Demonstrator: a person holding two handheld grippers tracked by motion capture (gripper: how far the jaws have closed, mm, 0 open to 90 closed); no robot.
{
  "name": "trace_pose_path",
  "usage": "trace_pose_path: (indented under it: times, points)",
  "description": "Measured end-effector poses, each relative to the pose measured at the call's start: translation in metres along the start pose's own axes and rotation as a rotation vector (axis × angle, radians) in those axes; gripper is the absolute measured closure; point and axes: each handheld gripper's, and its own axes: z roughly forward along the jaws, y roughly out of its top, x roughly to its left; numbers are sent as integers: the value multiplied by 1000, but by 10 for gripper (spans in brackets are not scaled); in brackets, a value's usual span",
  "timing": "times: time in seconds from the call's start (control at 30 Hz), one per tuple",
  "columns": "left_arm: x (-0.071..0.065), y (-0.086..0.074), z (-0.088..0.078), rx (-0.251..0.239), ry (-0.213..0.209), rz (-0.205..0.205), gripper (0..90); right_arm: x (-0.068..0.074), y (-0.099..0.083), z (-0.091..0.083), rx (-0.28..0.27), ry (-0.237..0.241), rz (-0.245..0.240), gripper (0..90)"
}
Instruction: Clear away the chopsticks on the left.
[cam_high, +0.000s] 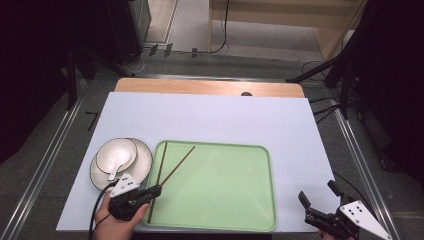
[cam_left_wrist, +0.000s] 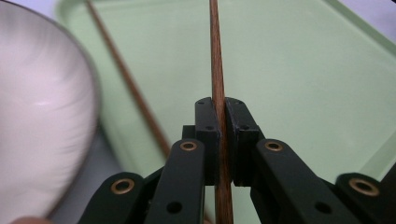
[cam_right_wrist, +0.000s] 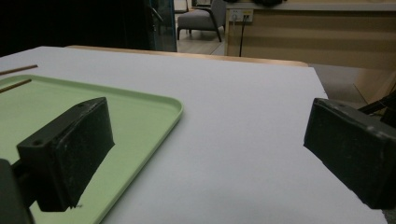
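A green tray (cam_high: 225, 185) lies in the middle of the white table cover. Two brown chopsticks rest at its left end. My left gripper (cam_high: 156, 190) is shut on the near end of the slanted chopstick (cam_high: 177, 165). In the left gripper view the jaws of the left gripper (cam_left_wrist: 221, 112) pinch that chopstick (cam_left_wrist: 215, 56), which runs straight ahead over the tray (cam_left_wrist: 303, 93). The second chopstick (cam_high: 159, 175) lies just to its left (cam_left_wrist: 126, 79). My right gripper (cam_high: 317, 191) stands open and empty right of the tray, above the bare cover (cam_right_wrist: 210, 126).
A white bowl (cam_high: 116, 154) with a spoon (cam_high: 119, 167) sits on a plate (cam_high: 145, 160) just left of the tray, close to my left gripper. The bowl (cam_left_wrist: 37, 116) looms at the left of the left gripper view. The table's wooden far edge (cam_high: 210, 87) shows beyond the cover.
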Motion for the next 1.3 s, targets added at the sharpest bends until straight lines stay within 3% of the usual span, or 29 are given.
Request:
trace_pose_path:
  times: [0.3,0.6,0.77,1.03,1.1,1.23,1.3]
  points:
    - [-19,-5,29,62,-10,-16,849,-2,0,-1,-2,0,1,16]
    - [-20,-9,34,72,-6,-24,827,-2,0,-1,-4,0,3,16]
    - [-20,-7,31,38,-20,-29,767,-2,0,-1,-4,-1,2,16]
    - [-32,16,38,46,-29,19,900,-1,0,-1,-3,0,0,16]
    - [-37,23,46,71,-29,45,900,-1,0,-1,-4,2,-1,16]
    - [-41,33,67,108,-33,57,900,-1,0,0,-3,5,1,16]
    - [-45,36,78,121,-16,79,900,0,0,0,-3,10,2,16]
